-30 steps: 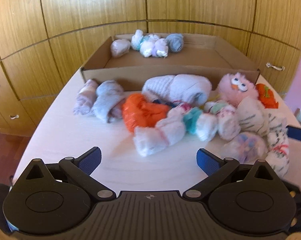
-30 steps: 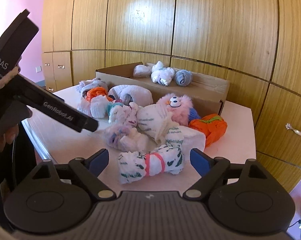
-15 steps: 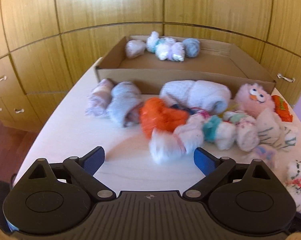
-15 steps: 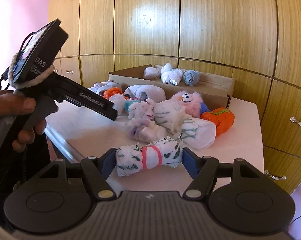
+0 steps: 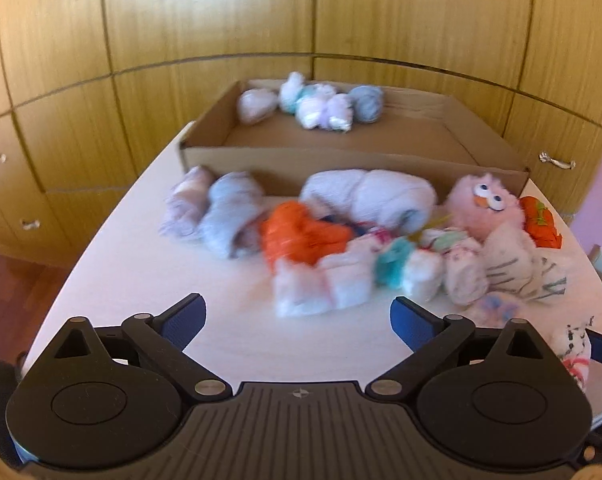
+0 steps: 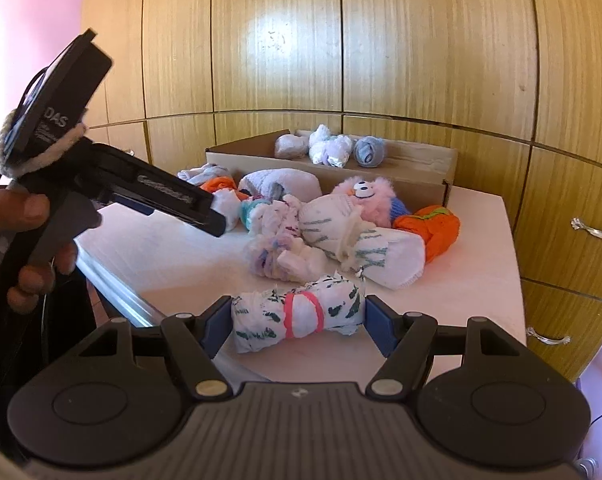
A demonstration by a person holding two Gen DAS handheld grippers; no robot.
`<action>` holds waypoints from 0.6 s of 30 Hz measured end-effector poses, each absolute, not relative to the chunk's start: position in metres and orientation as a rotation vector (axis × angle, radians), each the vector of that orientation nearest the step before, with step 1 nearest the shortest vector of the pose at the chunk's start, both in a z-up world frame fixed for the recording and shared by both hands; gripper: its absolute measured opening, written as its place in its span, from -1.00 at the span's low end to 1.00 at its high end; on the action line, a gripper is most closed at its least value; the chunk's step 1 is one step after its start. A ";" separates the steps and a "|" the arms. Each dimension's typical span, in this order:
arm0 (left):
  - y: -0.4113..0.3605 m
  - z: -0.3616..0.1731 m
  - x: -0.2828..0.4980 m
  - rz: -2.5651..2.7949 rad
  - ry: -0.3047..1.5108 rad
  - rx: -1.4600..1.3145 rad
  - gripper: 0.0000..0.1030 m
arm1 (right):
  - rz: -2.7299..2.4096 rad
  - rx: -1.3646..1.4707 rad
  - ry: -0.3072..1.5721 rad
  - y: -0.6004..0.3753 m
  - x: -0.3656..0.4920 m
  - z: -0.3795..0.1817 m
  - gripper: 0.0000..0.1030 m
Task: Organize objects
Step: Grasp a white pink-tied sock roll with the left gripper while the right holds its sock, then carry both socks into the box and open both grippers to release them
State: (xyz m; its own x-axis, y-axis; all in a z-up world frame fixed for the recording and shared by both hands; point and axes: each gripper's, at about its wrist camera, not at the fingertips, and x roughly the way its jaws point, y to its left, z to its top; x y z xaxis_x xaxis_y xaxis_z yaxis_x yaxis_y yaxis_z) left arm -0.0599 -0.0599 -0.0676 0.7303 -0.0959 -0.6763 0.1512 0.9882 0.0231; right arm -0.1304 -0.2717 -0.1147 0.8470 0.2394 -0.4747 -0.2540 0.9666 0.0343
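The right gripper has its 2 blue pads pressed against the 2 ends of a white rolled sock bundle with green marks and a pink band, so the jaws stand part closed, gripping it endwise. The bundle lies at the near edge of the pale table, its long axis running left to right across the view, in line with the span between the pads. That alignment is what the coming move depends on: squeezed end to end, the roll is likely to compress or buckle when carried, so the grip looks less secure than one across the waist.

The left gripper is wide open with nothing between its pads, above a bare stretch of table near the front edge. Just beyond it lies a white fluffy roll, also lying crosswise. In the right wrist view the person's hand holds that left gripper up at the table's left side.

Farther in, the pile of rolled socks crowds the middle: an orange bundle, a pink fuzzy toy with eyes, a large white roll.

At the far edge sits the cardboard box, open-topped, with 4 or so rolled socks against its back wall. The right hand's bundle is well apart from it, with the pile between them.
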 end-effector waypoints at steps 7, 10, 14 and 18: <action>-0.067 -0.075 -0.058 -0.115 0.709 0.052 0.27 | 0.246 -0.024 0.492 -0.275 -0.131 -0.116 0.30; -0.063 -0.073 -0.060 -0.126 0.706 0.055 0.07 | 0.247 -0.025 0.488 -0.275 -0.132 -0.114 0.29; -0.053 -0.069 -0.064 -0.142 0.711 0.072 0.07 | 0.242 -0.032 0.486 -0.275 -0.132 -0.110 0.30; -0.037 -0.067 -0.072 -0.173 0.713 0.126 0.12 | 0.242 -0.022 0.476 -0.278 -0.134 -0.101 0.30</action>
State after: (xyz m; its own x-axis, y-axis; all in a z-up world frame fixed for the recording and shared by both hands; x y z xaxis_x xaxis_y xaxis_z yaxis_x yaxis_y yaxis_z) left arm -0.0717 -0.0371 -0.0665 0.7433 -0.1152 -0.6590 0.2006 0.9781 0.0553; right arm -0.1336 -0.2777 -0.1010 0.8608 0.2257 -0.4562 -0.2360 0.9711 0.0350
